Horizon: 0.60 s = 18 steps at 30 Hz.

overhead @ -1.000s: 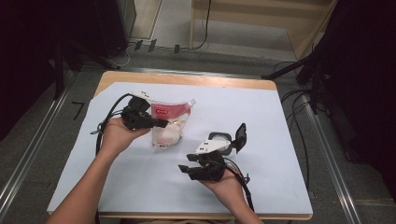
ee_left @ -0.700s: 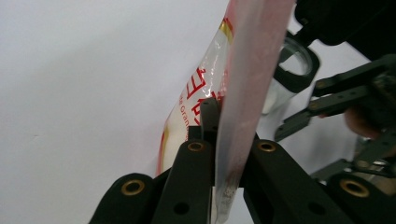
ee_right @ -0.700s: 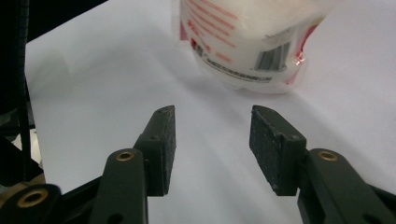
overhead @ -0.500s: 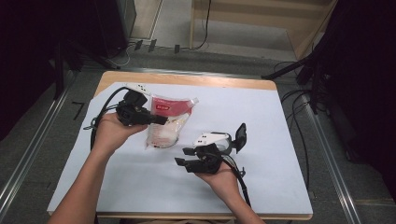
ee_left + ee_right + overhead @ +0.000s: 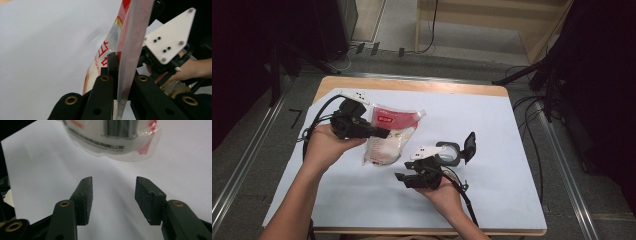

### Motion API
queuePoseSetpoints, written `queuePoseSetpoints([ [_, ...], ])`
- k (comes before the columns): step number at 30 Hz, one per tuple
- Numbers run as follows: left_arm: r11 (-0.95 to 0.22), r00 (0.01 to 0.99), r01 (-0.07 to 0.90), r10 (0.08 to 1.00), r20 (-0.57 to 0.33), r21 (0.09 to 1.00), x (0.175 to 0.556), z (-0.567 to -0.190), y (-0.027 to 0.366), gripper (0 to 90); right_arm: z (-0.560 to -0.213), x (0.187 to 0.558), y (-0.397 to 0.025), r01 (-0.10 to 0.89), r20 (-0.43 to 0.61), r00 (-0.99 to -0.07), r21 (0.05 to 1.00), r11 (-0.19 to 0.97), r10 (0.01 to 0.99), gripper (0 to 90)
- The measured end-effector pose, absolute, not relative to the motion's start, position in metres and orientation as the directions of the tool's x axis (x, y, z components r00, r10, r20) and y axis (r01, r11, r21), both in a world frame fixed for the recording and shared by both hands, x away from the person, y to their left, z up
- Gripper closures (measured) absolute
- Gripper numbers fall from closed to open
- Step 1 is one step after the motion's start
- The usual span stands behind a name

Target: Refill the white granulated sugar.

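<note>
At 10 o'clock my left gripper pinches the pouch by 1 thin edge; my right gripper gapes empty, so the pouch could slip

Black round holder on white-covered table.

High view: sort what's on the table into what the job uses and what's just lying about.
In use:
- pouch, red and clear, clamped at its edge
- left gripper, shut on it
- right gripper, open, near the pouch's bottom end

Lying about:
- black ring with hinged lid
- white sheet on the table
</note>
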<state>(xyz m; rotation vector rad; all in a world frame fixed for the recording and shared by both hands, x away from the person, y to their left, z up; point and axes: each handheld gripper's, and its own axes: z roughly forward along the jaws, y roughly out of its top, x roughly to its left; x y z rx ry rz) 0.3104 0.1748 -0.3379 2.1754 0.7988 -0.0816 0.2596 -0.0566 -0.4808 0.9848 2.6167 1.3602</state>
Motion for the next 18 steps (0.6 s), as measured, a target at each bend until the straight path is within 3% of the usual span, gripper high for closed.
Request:
queuePoseSetpoints([
  [18, -0.455, 0.802, 0.579, 0.468, -0.371, 0.677, 0.283, -0.322, 0.178, 90.0, -0.495, 0.264, -0.056, 0.537, 0.264, -0.776, 0.752, 0.381, 0.573, 53.9],
])
